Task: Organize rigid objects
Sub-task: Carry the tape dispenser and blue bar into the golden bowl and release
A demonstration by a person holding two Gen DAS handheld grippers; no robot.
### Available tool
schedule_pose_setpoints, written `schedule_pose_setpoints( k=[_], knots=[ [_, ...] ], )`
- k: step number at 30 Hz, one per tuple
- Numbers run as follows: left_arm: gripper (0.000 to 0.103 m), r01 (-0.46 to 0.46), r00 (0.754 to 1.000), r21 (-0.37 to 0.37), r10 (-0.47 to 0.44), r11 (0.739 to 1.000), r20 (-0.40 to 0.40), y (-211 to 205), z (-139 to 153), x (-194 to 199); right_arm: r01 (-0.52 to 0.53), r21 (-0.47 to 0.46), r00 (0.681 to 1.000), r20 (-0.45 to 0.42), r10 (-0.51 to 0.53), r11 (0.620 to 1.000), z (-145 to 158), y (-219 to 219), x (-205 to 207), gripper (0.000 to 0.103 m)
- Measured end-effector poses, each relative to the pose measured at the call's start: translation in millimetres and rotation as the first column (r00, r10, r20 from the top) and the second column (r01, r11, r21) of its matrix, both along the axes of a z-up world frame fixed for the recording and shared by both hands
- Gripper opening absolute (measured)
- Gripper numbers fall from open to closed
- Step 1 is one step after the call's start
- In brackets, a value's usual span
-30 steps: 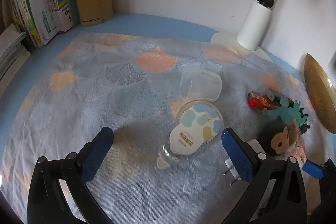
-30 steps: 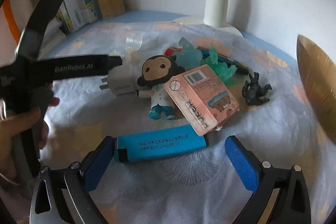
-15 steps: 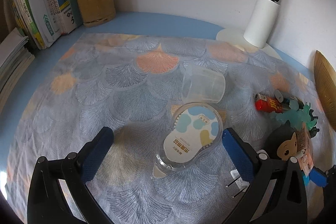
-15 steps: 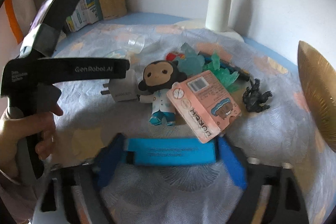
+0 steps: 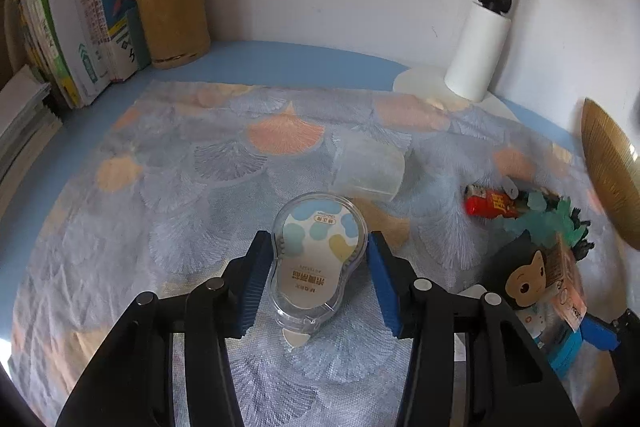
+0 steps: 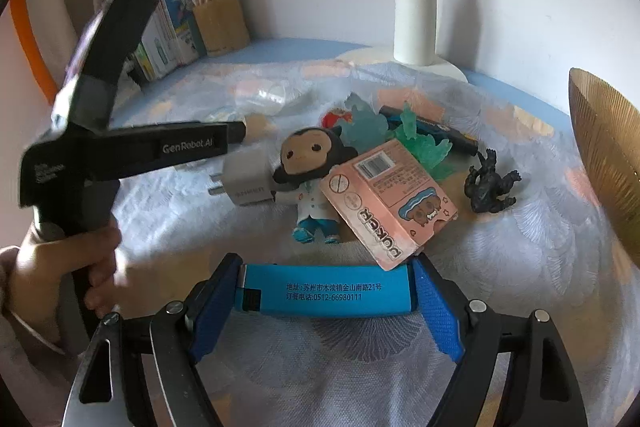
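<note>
My left gripper (image 5: 318,279) is shut on a clear correction tape dispenser (image 5: 316,259) that lies on the patterned cloth (image 5: 180,195); both pads touch its sides. My right gripper (image 6: 326,297) is shut on a blue lighter (image 6: 328,293) held crosswise by its ends, low over the cloth. Just beyond it lie a pink card box (image 6: 388,203), a monkey figurine (image 6: 312,171), a white plug (image 6: 246,183), a green plastic piece (image 6: 424,143) and a black figure (image 6: 490,183). The left gripper also shows in the right wrist view (image 6: 236,133).
A clear plastic cup (image 5: 368,169) lies on its side beyond the dispenser. A red lighter (image 5: 490,205) lies to the right. A white lamp (image 5: 480,55) stands at the back, a pen holder (image 5: 174,23) and books (image 5: 68,39) back left, a woven basket (image 6: 604,147) far right.
Both grippers have closed from wide open. The left one moved forward and shut on the correction tape dispenser. The right one moved forward and shut on the blue lighter.
</note>
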State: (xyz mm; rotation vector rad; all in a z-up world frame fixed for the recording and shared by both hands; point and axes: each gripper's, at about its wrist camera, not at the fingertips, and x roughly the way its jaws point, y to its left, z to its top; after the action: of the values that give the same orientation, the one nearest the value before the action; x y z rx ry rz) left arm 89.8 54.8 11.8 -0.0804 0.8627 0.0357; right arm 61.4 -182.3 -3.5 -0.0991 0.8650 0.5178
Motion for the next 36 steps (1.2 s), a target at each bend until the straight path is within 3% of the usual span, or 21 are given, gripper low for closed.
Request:
schedule_pose_setpoints(
  k=[11,17,24,27,30,36],
  knots=[
    [0.045,-0.018,0.999,-0.022,0.019,1.000,0.046,5,5,-7,-0.068,0.089,0.996,0.065,0.062,0.994,13,-6,-14,0.083],
    [0.045,-0.045,0.996,-0.071,0.050,0.996,0.069,16,8,-11,-0.095,0.186,0.994,0.065,0.084,0.978,16,-15,-12,0.083],
    [0.045,-0.046,0.990,-0.105,0.059,0.993,0.129,23,14,-21,-0.104,0.337,0.989,0.131,0.063,0.936,27,-38,-23,0.083],
    [0.045,-0.034,0.992,-0.052,0.040,0.998,0.122,12,16,-29,-0.083,0.397,0.990,0.138,0.030,0.914,29,-51,-25,0.083],
    [0.045,0.003,0.989,-0.064,0.006,0.998,0.145,-2,27,-35,-0.039,0.430,0.995,0.101,-0.004,0.902,30,-66,-19,0.083],
    [0.045,0.113,0.973,-0.059,-0.098,0.992,0.210,-61,66,-19,-0.011,0.361,0.989,0.139,-0.042,0.932,67,-91,6,0.083]
  ],
)
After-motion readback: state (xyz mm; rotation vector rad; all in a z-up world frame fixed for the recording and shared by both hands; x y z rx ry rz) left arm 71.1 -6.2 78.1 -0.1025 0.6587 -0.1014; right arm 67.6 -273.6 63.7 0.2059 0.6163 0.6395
